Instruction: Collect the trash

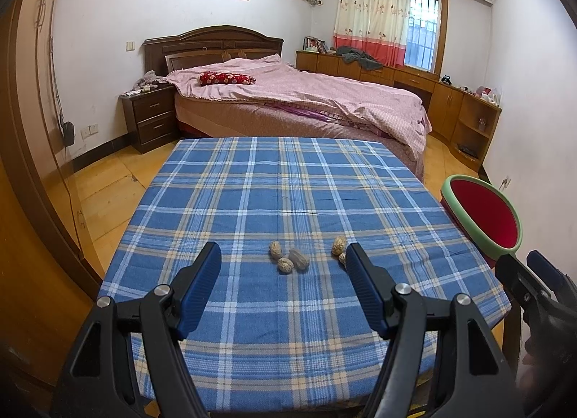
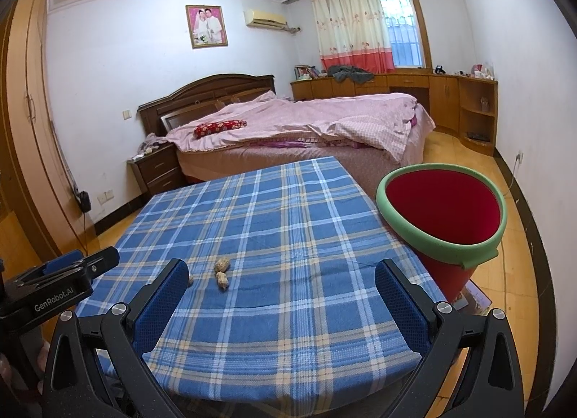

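Left claw (image 1: 283, 261) and right claw (image 2: 281, 279), each with ribbed blue pads on black arms, stand wide apart and released, holding nothing, above a table (image 1: 252, 346) draped in coarse blue plaid cloth. The trash, several wrinkled tan peanut shells (image 1: 288, 259), lies loose on the cloth just beyond the left claw's tips. A round red bin (image 2: 443, 212) with a soft green rim stands beside the table's right edge.
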